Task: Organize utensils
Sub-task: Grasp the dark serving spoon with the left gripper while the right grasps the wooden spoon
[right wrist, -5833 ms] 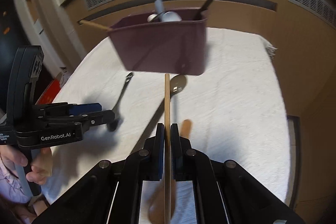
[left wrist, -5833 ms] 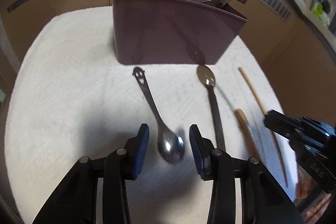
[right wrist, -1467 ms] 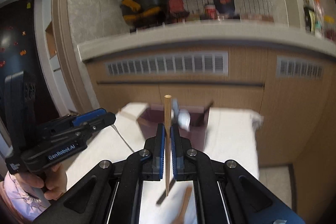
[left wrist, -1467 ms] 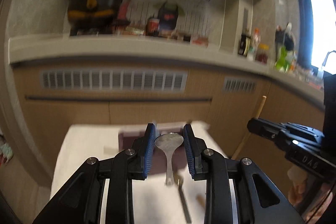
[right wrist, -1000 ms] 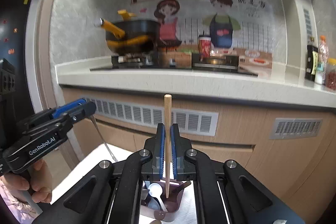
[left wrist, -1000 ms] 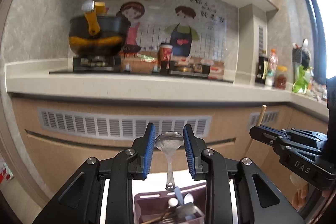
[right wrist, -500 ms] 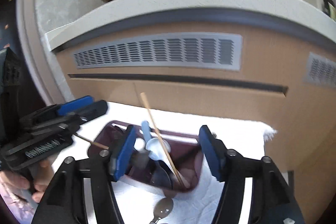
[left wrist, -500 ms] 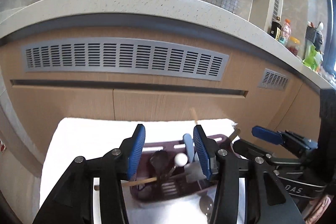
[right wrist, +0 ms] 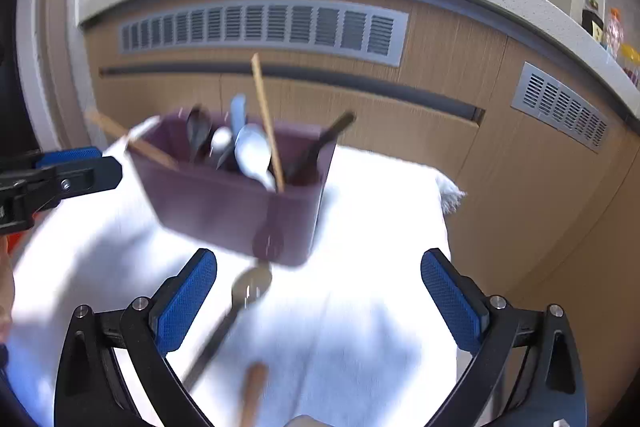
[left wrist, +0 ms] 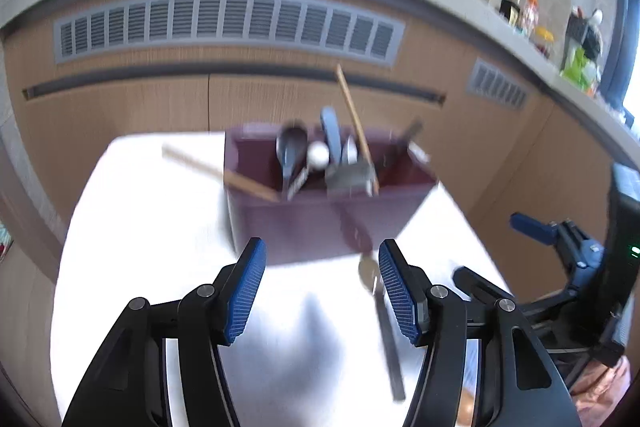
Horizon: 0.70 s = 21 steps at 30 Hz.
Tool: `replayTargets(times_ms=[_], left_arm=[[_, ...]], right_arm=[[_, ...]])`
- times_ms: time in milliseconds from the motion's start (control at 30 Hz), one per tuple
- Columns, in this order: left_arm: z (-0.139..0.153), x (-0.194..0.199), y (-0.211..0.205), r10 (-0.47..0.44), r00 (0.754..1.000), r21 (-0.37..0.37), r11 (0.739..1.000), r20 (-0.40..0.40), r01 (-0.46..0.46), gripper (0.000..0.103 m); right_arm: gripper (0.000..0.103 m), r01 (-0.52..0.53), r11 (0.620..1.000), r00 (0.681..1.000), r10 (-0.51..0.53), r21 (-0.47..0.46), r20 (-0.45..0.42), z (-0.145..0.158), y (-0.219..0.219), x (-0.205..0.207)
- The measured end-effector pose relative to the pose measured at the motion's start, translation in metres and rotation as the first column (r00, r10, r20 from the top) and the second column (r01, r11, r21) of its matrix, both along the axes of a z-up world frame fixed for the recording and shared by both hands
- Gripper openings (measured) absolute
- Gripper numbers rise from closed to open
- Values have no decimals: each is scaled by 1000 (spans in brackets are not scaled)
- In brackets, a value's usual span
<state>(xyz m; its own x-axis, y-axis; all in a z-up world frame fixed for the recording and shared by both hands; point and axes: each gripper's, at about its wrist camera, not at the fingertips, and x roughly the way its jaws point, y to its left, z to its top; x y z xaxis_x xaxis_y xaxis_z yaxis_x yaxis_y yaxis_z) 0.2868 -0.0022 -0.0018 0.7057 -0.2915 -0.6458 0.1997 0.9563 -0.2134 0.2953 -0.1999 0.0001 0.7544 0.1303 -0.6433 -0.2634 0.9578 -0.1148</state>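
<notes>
A maroon utensil holder (left wrist: 320, 223) (right wrist: 224, 211) stands on the white cloth (left wrist: 160, 267) and holds spoons, a pale blue handle and a wooden chopstick (left wrist: 356, 131) (right wrist: 267, 123) leaning upright. A second chopstick (left wrist: 218, 171) juts over its left rim. My left gripper (left wrist: 320, 283) hangs before the holder, its jaws opening with nothing between them. My right gripper (right wrist: 320, 299) is also opening, very wide and empty. A metal spoon (left wrist: 380, 323) (right wrist: 244, 295) lies on the cloth in front of the holder. A wooden handle (right wrist: 252, 391) lies near the front edge.
Wooden cabinet fronts with grey vent grilles (left wrist: 224, 23) run behind the table under a pale counter. The right gripper's body (left wrist: 576, 267) shows at the right of the left wrist view, and the left gripper's tip (right wrist: 60, 179) at the left of the right wrist view.
Both grippers let go, the spoon and the chopstick now standing in the holder. Both jaws spread wider and both views dropped and pulled back toward the cloth.
</notes>
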Motion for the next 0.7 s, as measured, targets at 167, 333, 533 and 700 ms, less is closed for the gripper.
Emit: replayTargets(times_ms=[167, 333, 533, 700], left_arm=[[-31, -16, -7, 9, 996, 72, 997, -86, -3, 62], [-47, -16, -20, -37, 989, 65, 997, -145, 47, 62], [-61, 17, -61, -118, 966, 40, 991, -230, 131, 61], [-72, 55, -93, -87, 956, 84, 990, -280, 114, 60]], right_arm=[[103, -44, 997, 998, 40, -71, -56, -28, 9, -40], [102, -44, 999, 992, 42, -12, -118, -49, 4, -63], [102, 70, 998, 990, -68, 11, -125, -56, -23, -80], [102, 75, 997, 991, -78, -35, -106, -58, -29, -90]])
